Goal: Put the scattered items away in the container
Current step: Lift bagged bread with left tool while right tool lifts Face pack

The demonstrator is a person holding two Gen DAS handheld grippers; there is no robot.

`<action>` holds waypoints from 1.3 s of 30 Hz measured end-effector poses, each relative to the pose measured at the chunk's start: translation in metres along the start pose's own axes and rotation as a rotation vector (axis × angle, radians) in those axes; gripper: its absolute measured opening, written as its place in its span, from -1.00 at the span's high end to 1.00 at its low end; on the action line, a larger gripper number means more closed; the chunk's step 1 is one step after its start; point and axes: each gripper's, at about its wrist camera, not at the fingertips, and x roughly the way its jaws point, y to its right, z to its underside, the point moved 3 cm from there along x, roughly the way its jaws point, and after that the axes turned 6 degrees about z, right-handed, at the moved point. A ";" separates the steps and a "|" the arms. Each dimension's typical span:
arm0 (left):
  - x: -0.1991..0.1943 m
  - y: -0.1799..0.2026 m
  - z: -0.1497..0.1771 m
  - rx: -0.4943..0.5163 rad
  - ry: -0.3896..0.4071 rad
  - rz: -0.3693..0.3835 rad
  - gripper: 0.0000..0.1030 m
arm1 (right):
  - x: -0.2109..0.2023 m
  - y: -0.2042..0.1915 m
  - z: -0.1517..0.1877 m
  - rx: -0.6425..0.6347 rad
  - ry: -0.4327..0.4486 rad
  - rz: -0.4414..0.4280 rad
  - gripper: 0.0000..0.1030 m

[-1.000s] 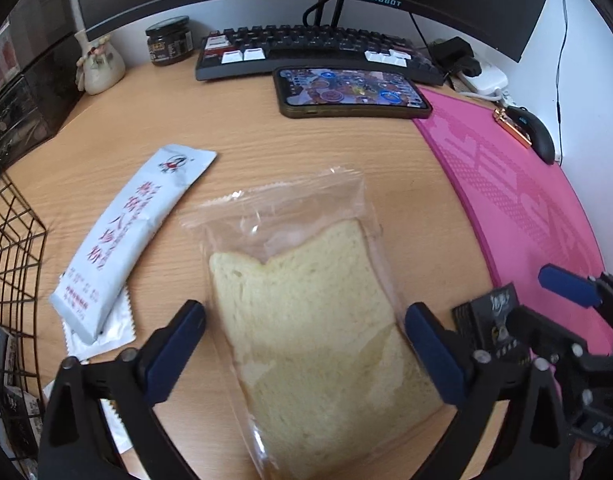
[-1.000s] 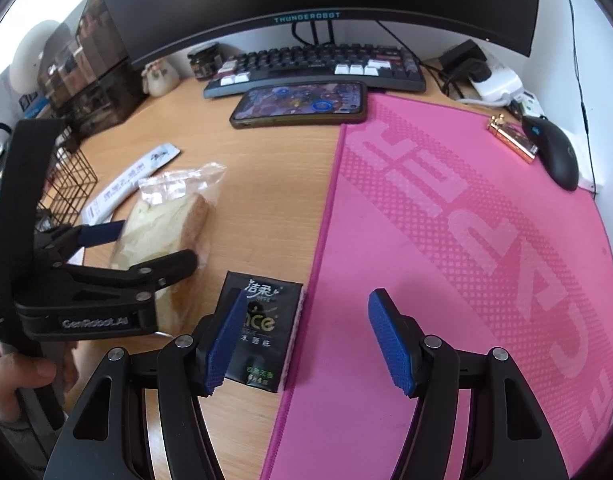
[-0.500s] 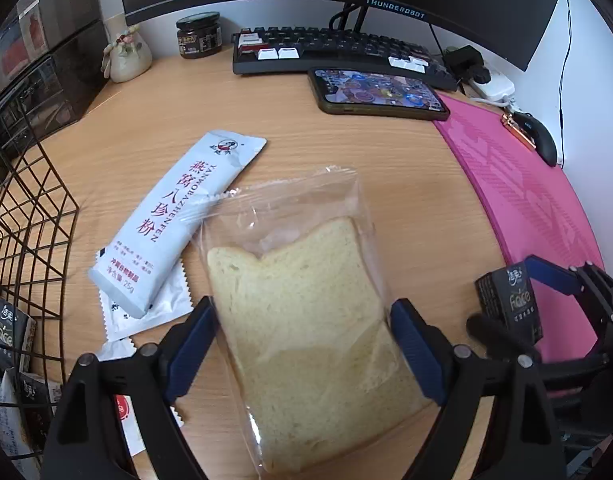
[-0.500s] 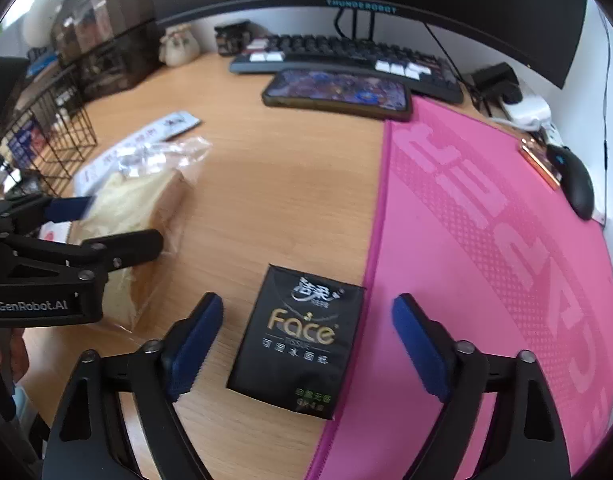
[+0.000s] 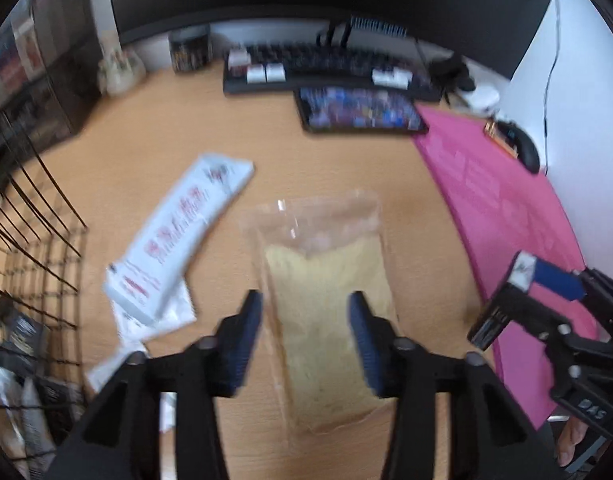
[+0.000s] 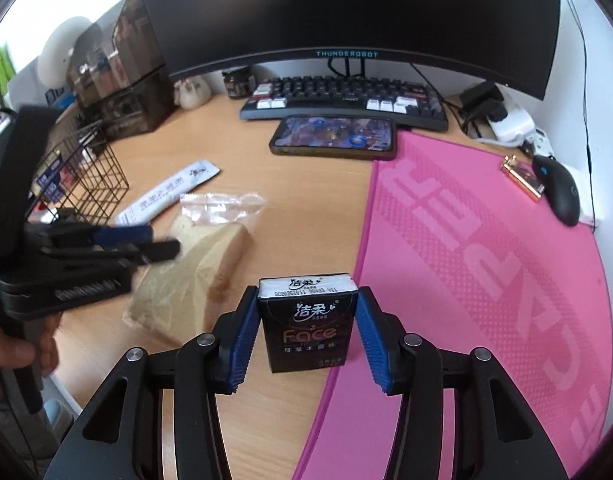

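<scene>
A slice of bread in a clear bag point(image 5: 326, 264) lies between the blue pads of my left gripper point(image 5: 305, 304). Its jaws are closing and the pads press the bag's sides. In the right wrist view the bread point(image 6: 210, 256) is buckled upward under that gripper point(image 6: 162, 240). My right gripper point(image 6: 306, 300) is closing its jaws on a black tissue pack point(image 6: 304, 328), held upright above the desk; the pack point(image 5: 502, 300) also shows at the right of the left wrist view. A black wire basket point(image 5: 38, 248) point(image 6: 90, 176) with packets inside stands at the left.
A long white sachet point(image 5: 182, 236) point(image 6: 170, 192) lies over a smaller one point(image 5: 154, 320) near the basket. A phone point(image 6: 332, 138), keyboard point(image 6: 342, 98) and monitor stand at the back. A pink mat point(image 6: 486, 280) with a mouse point(image 6: 558, 190) covers the right side.
Both sets of jaws have narrowed. The left pads now squeeze the bread bag. The right pads have closed on the tissue pack and lifted it off the desk edge of the mat.
</scene>
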 end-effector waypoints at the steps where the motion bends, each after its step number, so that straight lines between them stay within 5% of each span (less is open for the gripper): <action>1: 0.004 0.000 0.001 -0.001 -0.011 -0.009 -0.36 | 0.001 0.002 0.001 0.002 -0.004 -0.001 0.06; 7: 0.018 0.002 0.003 0.003 0.010 -0.140 -0.99 | 0.010 0.004 0.007 0.003 -0.021 -0.020 0.06; 11: 0.026 0.000 -0.001 -0.035 0.018 -0.080 -0.99 | 0.026 0.003 0.006 0.000 -0.027 -0.029 0.06; 17: 0.028 0.010 -0.010 -0.023 -0.016 -0.098 -0.99 | 0.050 0.006 0.001 -0.018 -0.074 -0.004 0.05; 25: 0.024 0.039 -0.017 0.006 -0.022 -0.022 -0.99 | 0.033 0.039 0.001 0.040 -0.054 0.022 0.03; 29: 0.049 0.044 -0.012 0.019 -0.082 -0.070 -0.99 | 0.031 0.048 0.000 0.051 -0.057 0.024 0.02; 36: 0.053 0.042 -0.011 0.037 -0.013 -0.094 -1.00 | 0.037 0.042 -0.002 -0.007 -0.052 0.036 -0.18; 39: 0.050 0.040 -0.009 0.057 0.006 -0.082 -0.85 | 0.040 0.032 -0.001 -0.042 -0.055 0.036 -0.22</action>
